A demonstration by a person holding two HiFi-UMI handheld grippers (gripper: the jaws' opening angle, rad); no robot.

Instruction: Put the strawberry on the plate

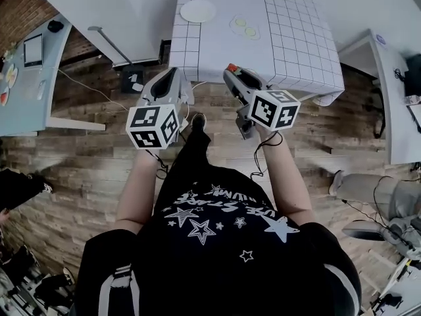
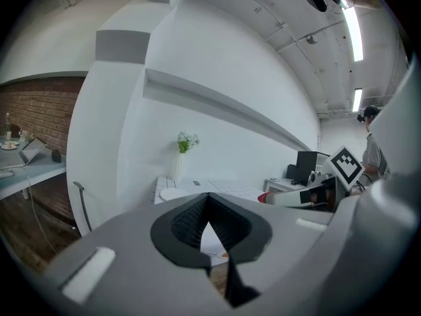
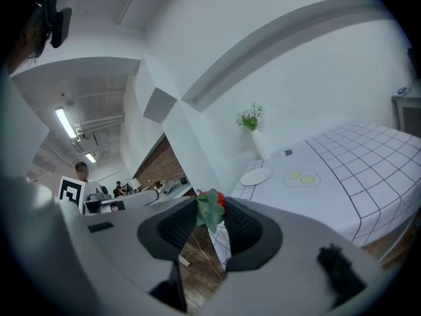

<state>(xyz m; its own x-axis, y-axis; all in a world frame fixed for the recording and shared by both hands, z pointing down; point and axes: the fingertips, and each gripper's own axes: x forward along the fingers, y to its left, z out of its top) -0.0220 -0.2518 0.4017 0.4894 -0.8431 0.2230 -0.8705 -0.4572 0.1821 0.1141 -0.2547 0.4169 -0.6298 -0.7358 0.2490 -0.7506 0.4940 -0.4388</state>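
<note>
A red strawberry point(image 3: 212, 207) with green leaves sits between the tips of my right gripper point(image 3: 210, 210), which is shut on it. In the head view that gripper point(image 1: 231, 70) is held above the wooden floor, just short of the table's near edge. The empty white plate point(image 1: 198, 10) lies at the far left of the table with the white checked cloth point(image 1: 289, 38); it also shows in the right gripper view point(image 3: 254, 176). My left gripper point(image 1: 173, 72) hovers beside the right one, its tips point(image 2: 209, 199) touching and nothing between them.
Two yellow-green discs point(image 1: 245, 27) lie on a white mat right of the plate. A vase of flowers point(image 3: 253, 131) stands at the table's far edge. Desks flank the room on the left point(image 1: 33, 64) and right point(image 1: 395, 91). Cables run over the wooden floor point(image 1: 99, 91).
</note>
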